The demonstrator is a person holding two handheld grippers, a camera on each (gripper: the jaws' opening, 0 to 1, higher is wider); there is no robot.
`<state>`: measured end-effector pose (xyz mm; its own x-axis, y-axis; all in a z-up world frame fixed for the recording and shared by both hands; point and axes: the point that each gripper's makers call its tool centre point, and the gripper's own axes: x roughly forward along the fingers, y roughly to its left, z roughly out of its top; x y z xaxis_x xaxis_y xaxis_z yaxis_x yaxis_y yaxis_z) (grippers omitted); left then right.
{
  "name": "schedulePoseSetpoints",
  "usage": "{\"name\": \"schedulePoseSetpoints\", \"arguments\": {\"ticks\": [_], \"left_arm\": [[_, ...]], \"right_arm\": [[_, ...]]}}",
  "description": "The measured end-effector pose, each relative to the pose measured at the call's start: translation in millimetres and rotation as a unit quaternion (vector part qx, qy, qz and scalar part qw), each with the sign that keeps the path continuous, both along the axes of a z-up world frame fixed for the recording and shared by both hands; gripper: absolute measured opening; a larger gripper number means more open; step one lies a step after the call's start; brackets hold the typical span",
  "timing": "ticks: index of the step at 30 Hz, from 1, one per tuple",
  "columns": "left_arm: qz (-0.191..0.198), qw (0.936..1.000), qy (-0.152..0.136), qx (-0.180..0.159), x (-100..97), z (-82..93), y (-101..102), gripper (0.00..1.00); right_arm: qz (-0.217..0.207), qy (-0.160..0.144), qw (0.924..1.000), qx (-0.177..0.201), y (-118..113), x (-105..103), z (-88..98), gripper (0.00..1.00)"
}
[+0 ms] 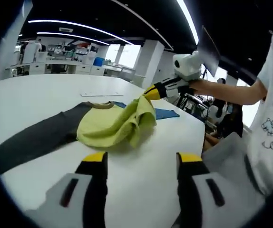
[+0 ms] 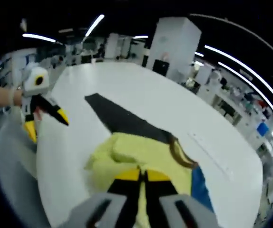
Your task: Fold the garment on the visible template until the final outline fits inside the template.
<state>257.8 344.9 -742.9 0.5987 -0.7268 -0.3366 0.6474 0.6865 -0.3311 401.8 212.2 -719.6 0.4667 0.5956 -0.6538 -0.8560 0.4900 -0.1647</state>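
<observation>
Your left gripper (image 1: pixel 139 161) hovers low over the white desk (image 1: pixel 41 95), its yellow-tipped jaws spread wide apart with nothing between them, just short of the garment (image 1: pixel 112 124). That garment lies near the middle of the desk: a yellow-green body bunched up into a loose heap, with one dark grey sleeve (image 1: pixel 36 137) stretched flat away from it toward the desk's edge. Your right gripper (image 1: pixel 151 92) enters the left gripper view from the right, its tip pinching the raised top edge of the yellow-green cloth and holding it lifted off the desk. In the right gripper view, the jaws of that gripper (image 2: pixel 142 176) stand closed together on the yellow-green fabric, with the brown neckband (image 2: pixel 180 154) just beyond them. A blue template (image 1: pixel 166 113) shows from under the far side of the heap, mostly covered by it. A thin white strip (image 1: pixel 102 94) lies flat on the desk beyond the garment, well apart from it. A person in a white printed shirt (image 1: pixel 269 118) stands at the desk's right edge. Benches and equipment sit in the background, far off.
</observation>
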Motion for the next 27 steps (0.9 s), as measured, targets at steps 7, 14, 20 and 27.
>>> {"name": "schedulePoseSetpoints", "arguments": {"ticks": [7,14,20,27], "left_arm": [[0.000,1.0000,0.009,0.000,4.1,-6.4,-2,0.52],[0.002,0.9997,0.022,-0.006,5.5,-10.1,-9,0.48],[0.001,0.9995,0.032,-0.008,5.4,-13.4,-13,0.46],[0.008,0.9991,0.040,-0.012,4.8,-17.0,-11,0.43]], "right_arm": [[-0.055,0.047,0.9962,0.048,1,31,-11.7,0.00],[-0.079,0.068,0.9931,0.054,1,63,-32.4,0.00],[-0.095,0.090,0.9900,0.053,4,80,-52.6,0.00],[-0.102,0.106,0.9889,0.020,1,99,-85.1,0.00]]}}
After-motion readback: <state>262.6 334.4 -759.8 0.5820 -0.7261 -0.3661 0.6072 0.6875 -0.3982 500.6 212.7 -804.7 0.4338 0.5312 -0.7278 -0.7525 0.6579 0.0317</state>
